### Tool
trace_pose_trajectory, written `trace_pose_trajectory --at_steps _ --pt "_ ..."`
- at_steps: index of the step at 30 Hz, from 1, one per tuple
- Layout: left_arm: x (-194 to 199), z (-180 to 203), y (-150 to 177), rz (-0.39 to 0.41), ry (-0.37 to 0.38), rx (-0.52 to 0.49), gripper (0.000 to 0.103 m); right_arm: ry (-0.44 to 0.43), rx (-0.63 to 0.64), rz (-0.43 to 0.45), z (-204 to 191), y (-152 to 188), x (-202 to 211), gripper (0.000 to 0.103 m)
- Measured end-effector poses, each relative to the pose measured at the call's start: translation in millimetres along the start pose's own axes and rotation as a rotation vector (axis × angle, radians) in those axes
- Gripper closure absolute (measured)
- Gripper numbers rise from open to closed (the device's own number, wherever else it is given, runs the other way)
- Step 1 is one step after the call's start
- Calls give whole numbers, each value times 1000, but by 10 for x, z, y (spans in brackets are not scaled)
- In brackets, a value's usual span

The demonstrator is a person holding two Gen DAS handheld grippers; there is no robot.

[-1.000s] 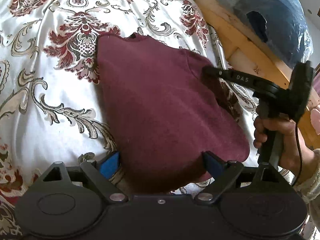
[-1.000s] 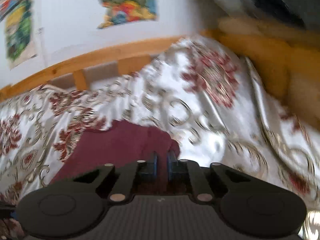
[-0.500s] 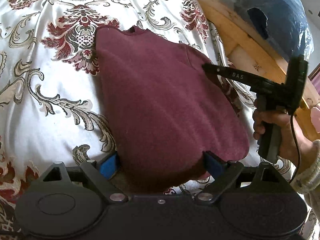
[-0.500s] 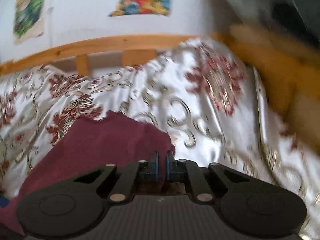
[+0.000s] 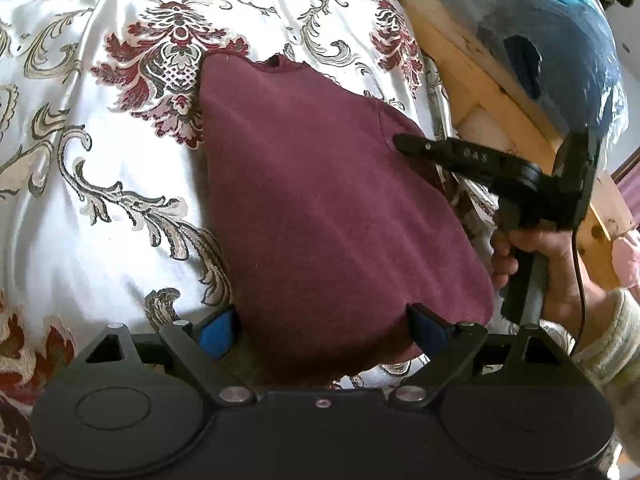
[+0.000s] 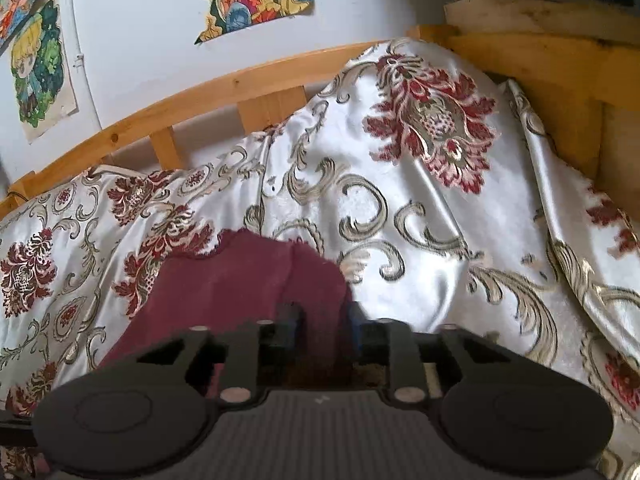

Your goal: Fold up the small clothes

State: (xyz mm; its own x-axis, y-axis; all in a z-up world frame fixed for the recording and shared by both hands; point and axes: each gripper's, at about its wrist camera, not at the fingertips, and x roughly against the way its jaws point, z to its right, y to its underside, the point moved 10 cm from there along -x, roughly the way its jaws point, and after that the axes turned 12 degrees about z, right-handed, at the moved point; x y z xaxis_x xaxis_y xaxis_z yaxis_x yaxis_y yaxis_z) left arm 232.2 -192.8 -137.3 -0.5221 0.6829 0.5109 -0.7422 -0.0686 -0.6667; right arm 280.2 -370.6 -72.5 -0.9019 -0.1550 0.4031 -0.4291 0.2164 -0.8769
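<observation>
Now, at the far left of the left wrist view, we see only the patterned bedspread (image 5: 80, 240), a flat bed for folding. Centre frame lies the maroon garment (image 5: 320, 208), spread smooth, its collar toward the top. Our left gripper (image 5: 324, 328) stands released and wide at bottom centre, straddling the near hem without pressing it, probably ready to steady or lift that edge. Toward the right, our right gripper (image 5: 404, 142) reaches in over the garment's right edge, steered by the right hand (image 5: 532, 256). In its own view, the right gripper (image 6: 322, 320) has a fold of maroon cloth between its jaws, which are opening, so we judge it is letting go of a laid sleeve.
</observation>
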Motion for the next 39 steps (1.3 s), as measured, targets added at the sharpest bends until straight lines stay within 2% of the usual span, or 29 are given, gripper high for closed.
trace_pose_trajectory --at_steps 3,8,10,12,15,17,22,23,25,26,27,30,34,39 --pt "1 18 12 6 -6 -18 11 -18 54 31 -120 -78 -9 89" --pt "-5 26 29 10 -15 -43 11 -139 217 109 -643 -274 148 90" --pt "-7 29 35 11 -19 -50 11 -128 297 110 -738 -275 156 90" --pt "-8 29 36 11 -20 -48 11 -80 320 79 -667 -230 82 90" --pt "-2 27 26 9 -16 -41 11 15 253 33 -364 -150 -19 90" --pt "3 24 14 11 -11 -32 11 47 203 12 -202 -89 -45 90" --pt "39 7 -39 47 -1 -10 10 43 139 14 -77 -13 3 84" --pt "54 10 -54 61 4 -8 10 36 122 19 -72 -30 11 79" --pt "64 17 -75 73 11 -4 10 4 68 18 -42 -40 49 60" --pt "67 10 -85 77 16 5 10 -26 27 13 -29 -37 59 45" --pt "64 3 -95 78 20 15 10 -47 -3 11 -30 -42 66 41" --pt "71 -34 -129 89 27 37 10 -61 -21 -24 -10 -15 33 41" --pt "54 -36 -152 91 8 7 9 -59 -11 -76 -4 103 -63 42" --pt "23 -71 -116 65 6 17 7 -62 -91 -68 45 162 -139 41"
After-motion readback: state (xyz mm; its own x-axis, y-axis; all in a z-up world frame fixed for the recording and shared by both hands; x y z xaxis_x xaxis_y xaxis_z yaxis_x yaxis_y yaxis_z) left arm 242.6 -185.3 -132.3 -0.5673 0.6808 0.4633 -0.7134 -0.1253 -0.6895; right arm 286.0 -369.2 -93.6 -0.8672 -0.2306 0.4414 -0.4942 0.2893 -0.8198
